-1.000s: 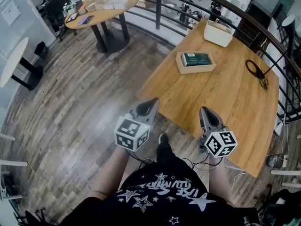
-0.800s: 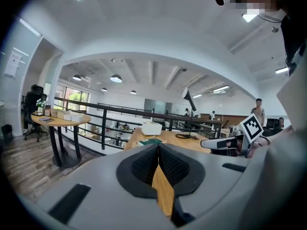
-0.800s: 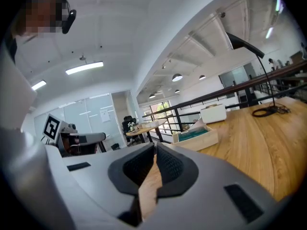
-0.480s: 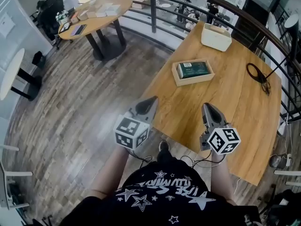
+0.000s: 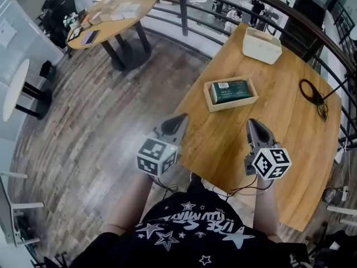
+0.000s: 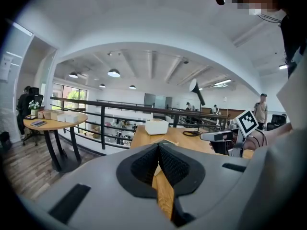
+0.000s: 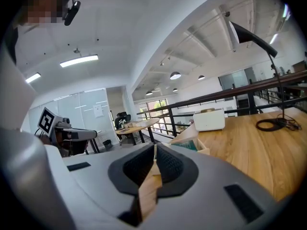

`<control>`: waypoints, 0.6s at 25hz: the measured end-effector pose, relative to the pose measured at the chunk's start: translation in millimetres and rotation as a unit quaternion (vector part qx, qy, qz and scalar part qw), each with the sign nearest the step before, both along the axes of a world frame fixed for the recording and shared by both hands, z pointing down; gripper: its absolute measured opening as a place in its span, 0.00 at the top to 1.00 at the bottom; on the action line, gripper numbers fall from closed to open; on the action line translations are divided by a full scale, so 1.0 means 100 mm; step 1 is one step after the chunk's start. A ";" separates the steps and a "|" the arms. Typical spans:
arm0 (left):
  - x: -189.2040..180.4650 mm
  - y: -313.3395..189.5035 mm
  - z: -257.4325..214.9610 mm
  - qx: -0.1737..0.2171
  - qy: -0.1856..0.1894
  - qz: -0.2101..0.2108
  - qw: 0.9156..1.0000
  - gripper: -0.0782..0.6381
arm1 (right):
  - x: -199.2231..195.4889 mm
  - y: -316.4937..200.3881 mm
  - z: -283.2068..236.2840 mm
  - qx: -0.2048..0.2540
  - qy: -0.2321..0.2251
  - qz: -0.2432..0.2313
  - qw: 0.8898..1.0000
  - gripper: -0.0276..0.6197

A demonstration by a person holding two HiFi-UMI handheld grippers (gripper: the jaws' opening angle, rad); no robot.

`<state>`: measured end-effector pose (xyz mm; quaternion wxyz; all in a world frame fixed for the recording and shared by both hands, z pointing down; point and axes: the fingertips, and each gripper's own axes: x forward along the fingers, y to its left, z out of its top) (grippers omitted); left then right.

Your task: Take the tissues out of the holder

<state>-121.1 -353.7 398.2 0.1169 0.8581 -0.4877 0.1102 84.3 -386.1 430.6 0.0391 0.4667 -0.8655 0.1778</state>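
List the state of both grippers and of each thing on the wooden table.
left gripper, shut, empty
right gripper, shut, empty
holder, flat on the table, tissue pack inside
tissue pack, lying flat, not yet taken out
white box, upright at the far end
cable, coiled, lying loose

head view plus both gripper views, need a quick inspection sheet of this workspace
surface: wooden table, plain top
job's things: green tissue pack lying in the wooden holder, untouched
clutter: white box at the table's far end
grippers: left tool shut, empty, at the table's near edge; right tool shut, empty, over the table; both short of the holder
cables: black cable coiled near the table's right edge
surroundings: round table, railing, wood floor
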 end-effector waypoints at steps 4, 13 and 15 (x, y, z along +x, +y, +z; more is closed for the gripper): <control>0.06 -0.25 0.05 -0.007 -0.010 -0.001 1.000 0.87 | 0.08 -0.31 0.09 -0.008 -0.009 0.001 1.000 0.92; 0.07 -0.57 0.05 -0.014 -0.018 0.007 1.000 0.87 | 0.08 -0.67 0.18 -0.015 0.003 -0.007 1.000 0.92; 0.04 -0.65 0.08 -0.014 -0.016 0.014 1.000 0.87 | 0.03 -0.71 0.19 -0.014 0.006 -0.006 1.000 0.92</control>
